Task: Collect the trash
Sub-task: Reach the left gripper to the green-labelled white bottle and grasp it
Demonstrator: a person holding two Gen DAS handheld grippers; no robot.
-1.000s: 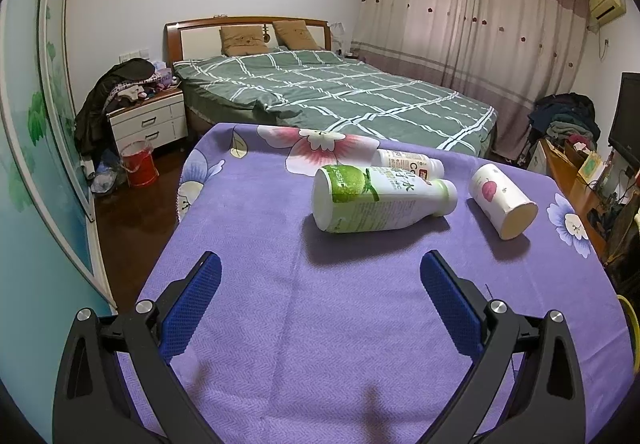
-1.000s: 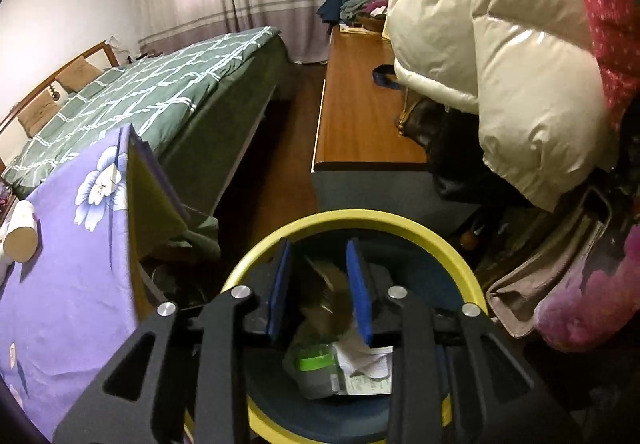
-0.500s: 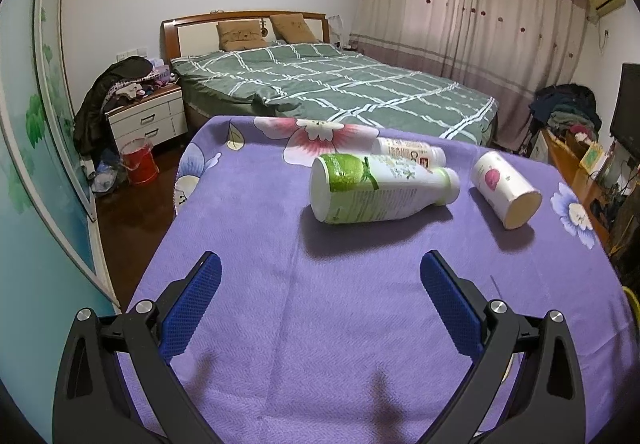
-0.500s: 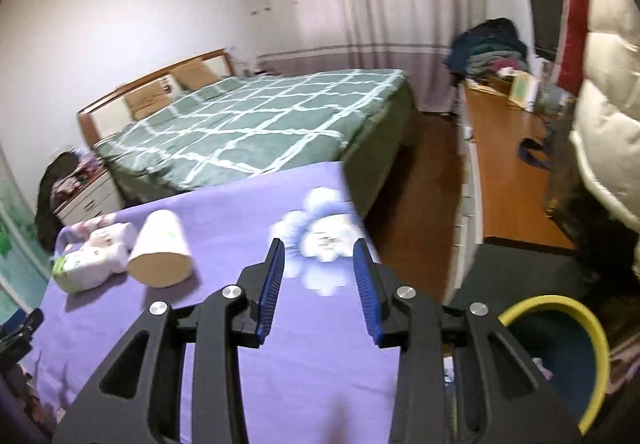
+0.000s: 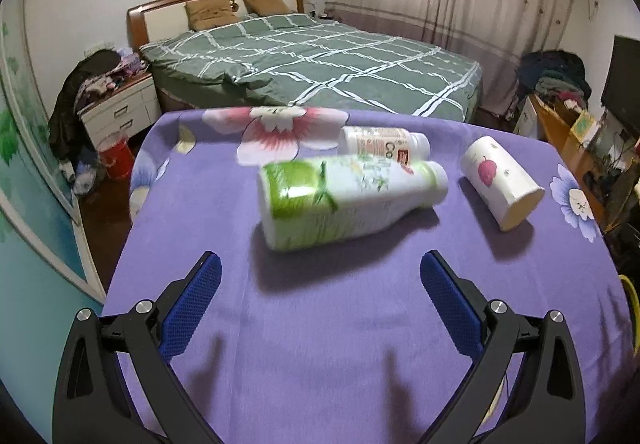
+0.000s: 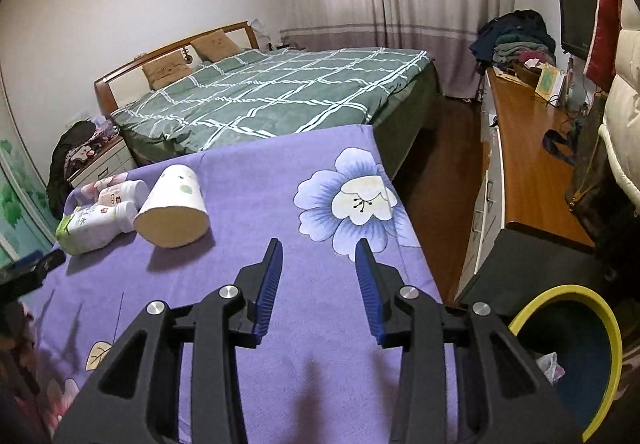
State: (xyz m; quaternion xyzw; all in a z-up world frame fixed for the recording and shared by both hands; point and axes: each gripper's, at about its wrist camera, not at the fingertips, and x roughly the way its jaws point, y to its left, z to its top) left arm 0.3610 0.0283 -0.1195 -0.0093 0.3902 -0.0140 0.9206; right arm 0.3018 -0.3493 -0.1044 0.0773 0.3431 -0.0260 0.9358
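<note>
The left gripper (image 5: 320, 276) hung low over the purple flowered cloth of the bench (image 5: 320, 344), its blue-padded fingers (image 5: 192, 300) spread wide apart and empty, and it had closed in on the trash since a second ago, so that the green-and-white bottle (image 5: 344, 199) filled more of its view and lay just ahead of the gap between the fingers. That bottle lay on its side, its cap toward the right; touching it behind lay a smaller white bottle (image 5: 380, 143) with a red label, also on its side, and just to the right a paper cup (image 5: 500, 183) lay tipped over, its open mouth toward the camera, apart from the bottles. The right gripper (image 6: 319, 276) had swung away from the bin: a second ago it hovered inside the yellow rim with its fingers close together, half a second ago it had come over the bench, and now its fingers (image 6: 268, 284) stood moderately apart, holding nothing, above the bench beside a blue printed flower (image 6: 352, 203). The yellow-rimmed bin (image 6: 612, 332) stood on the floor at lower right, crumpled wrappers inside it. In the right wrist view the cup (image 6: 172, 211) and both bottles lay farther off to the left. Beyond the bench stood the bed (image 5: 320, 63) under a green checked cover.
</note>
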